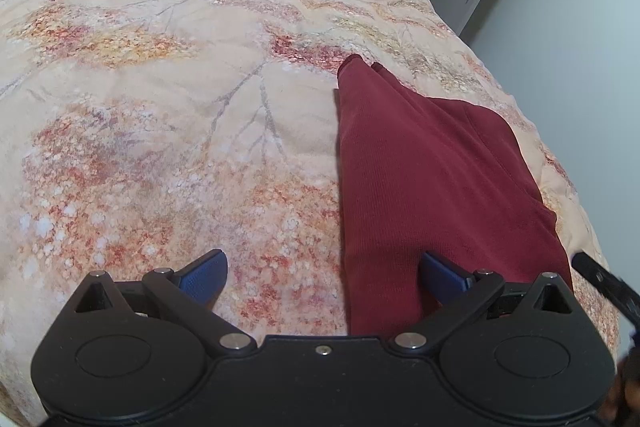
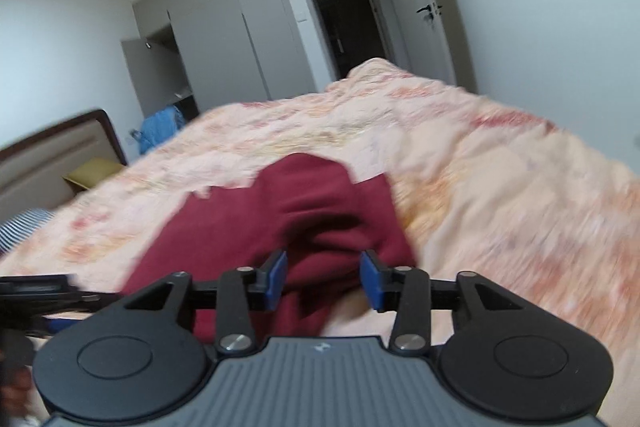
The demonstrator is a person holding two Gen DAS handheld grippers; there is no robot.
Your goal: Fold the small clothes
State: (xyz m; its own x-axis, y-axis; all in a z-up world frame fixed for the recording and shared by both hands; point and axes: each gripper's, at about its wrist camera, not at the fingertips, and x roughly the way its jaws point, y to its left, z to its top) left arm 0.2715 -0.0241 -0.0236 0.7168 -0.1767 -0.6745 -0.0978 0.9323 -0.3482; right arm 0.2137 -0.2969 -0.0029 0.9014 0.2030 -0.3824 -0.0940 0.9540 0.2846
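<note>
On the bed's floral duvet [image 1: 168,115] lies a dark red garment [image 1: 424,179], already folded into a long, narrow shape whose long axis runs from near to far, tapering to a point at the far end. In the left wrist view it sits to the right of centre, so the left gripper [image 1: 322,277] hangs with its jaws spread wide across the garment's left edge: the right blue pad [image 1: 442,277] sits over the red cloth, the left pad over bare duvet. It holds nothing.

From the right wrist view the garment [image 2: 280,223] lies straight ahead, bunched into a raised fold just beyond the right gripper [image 2: 323,279]. Its jaws stand partly open, with red cloth between the blue pads [image 2: 370,281], but the picture is blurred and I cannot tell whether the pads actually touch or pinch the fabric. The blur suggests this gripper is in motion.

Judging by the layout, the right gripper is the nearer one to the near end of the garment, and the coming fold would likely carry that end along the long axis toward the far tip. The left gripper is placed to steady the left edge.
</note>
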